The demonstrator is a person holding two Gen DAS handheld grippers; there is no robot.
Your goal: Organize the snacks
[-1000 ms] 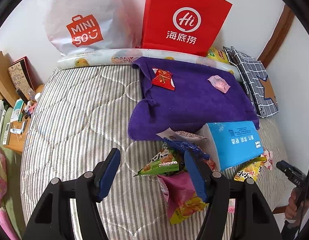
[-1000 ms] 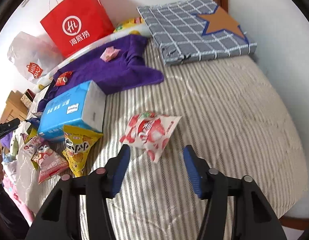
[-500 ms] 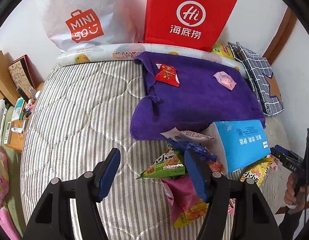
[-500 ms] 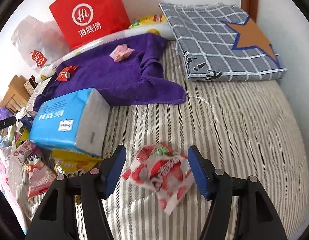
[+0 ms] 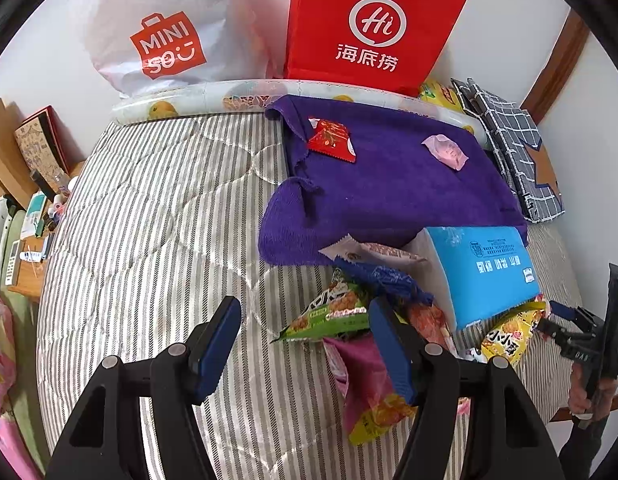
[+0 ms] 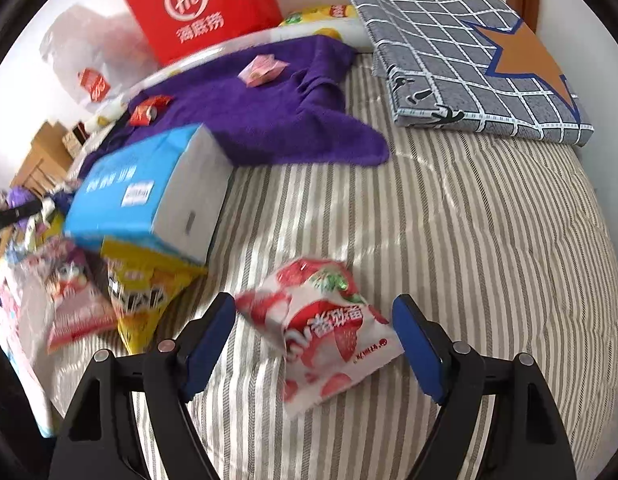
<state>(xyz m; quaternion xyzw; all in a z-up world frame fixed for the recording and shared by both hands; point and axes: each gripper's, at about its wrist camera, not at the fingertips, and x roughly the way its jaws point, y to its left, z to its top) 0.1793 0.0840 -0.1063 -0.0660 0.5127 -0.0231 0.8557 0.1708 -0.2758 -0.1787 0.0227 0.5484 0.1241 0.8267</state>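
Strawberry snack packet (image 6: 321, 324), red-and-white, crumpled

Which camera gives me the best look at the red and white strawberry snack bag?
The right wrist view. The strawberry snack bag lies on the striped bedcover between the open fingers of the right gripper, slightly blurred. The left wrist view does not show it.

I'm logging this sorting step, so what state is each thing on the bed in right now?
Right gripper: open, jaws just widened around the strawberry snack bag, pads not pressing it.
Left gripper: open, holding nothing.
Strawberry snack bag: sealed, lying on the striped quilt.
Blue tissue pack: tilted, propped on the yellow snack bag.
Purple towel: spread, rumpled.
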